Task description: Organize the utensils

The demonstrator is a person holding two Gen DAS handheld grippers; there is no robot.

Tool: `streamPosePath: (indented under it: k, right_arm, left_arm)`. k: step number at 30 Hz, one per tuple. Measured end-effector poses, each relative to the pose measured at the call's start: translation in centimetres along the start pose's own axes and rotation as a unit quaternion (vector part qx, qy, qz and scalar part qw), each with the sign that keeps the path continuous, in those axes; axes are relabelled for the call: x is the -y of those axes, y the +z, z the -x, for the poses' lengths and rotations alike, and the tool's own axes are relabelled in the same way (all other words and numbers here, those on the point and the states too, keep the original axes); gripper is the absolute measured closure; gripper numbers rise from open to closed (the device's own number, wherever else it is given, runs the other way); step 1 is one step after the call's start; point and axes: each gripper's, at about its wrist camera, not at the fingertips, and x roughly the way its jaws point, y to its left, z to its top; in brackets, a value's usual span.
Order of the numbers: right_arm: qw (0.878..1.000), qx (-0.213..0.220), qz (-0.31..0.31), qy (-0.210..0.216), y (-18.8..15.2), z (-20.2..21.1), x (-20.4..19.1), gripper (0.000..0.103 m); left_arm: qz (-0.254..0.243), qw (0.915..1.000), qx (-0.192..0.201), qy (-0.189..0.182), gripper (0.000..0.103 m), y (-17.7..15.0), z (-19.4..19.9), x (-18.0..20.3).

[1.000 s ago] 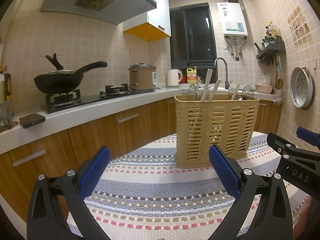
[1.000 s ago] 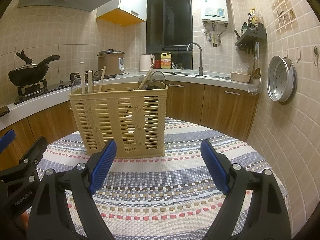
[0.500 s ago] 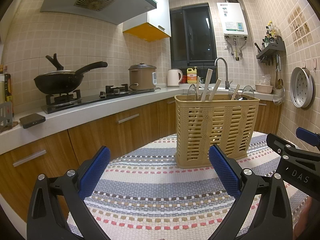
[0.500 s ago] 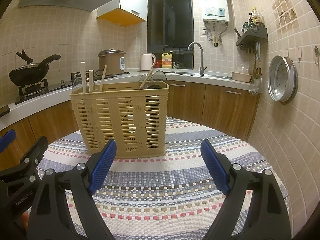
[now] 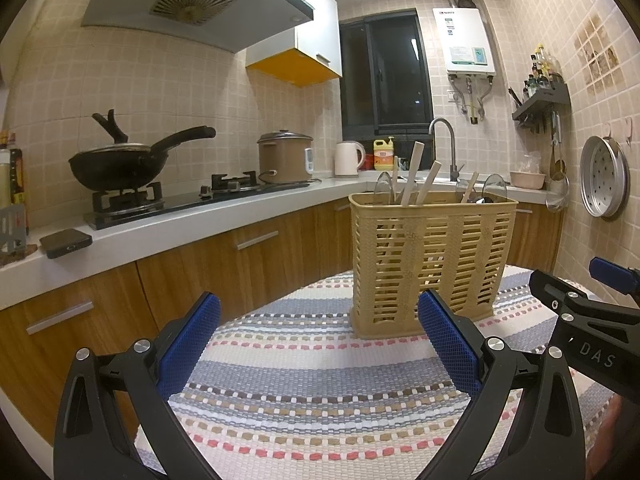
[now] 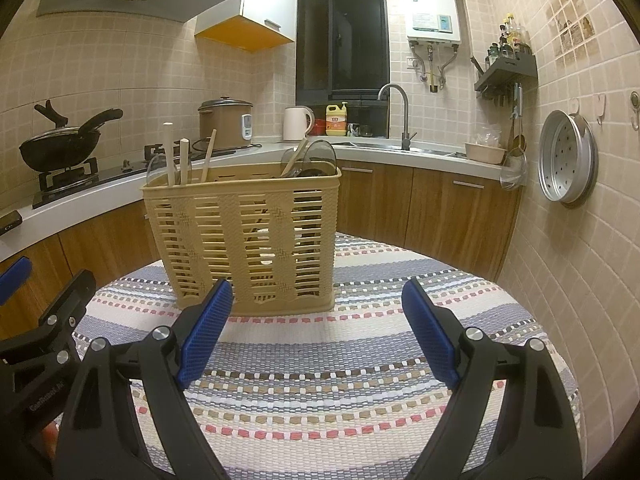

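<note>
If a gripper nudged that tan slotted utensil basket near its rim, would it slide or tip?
The utensil basket is tall, with wooden handles standing above its rim, so it may tip. The woven tablecloth probably grips its base. Slotted plastic walls suggest it's light.

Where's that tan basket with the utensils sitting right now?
The tan basket stands upright on the striped tablecloth, ahead of both open claws: left of centre in the right view, right of centre in the left view.
</note>
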Motion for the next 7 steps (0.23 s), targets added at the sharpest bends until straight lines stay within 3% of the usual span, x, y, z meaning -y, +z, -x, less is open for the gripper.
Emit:
streamPosePath:
  k: [7]
  right_arm:
    - [1.000, 0.000, -0.001, -0.002, 0.06, -0.10, 0.04, 0.021]
  left_arm:
    - [-0.008, 1.0000, 0.005, 0.002, 0.007, 0.01, 0.23, 0.43]
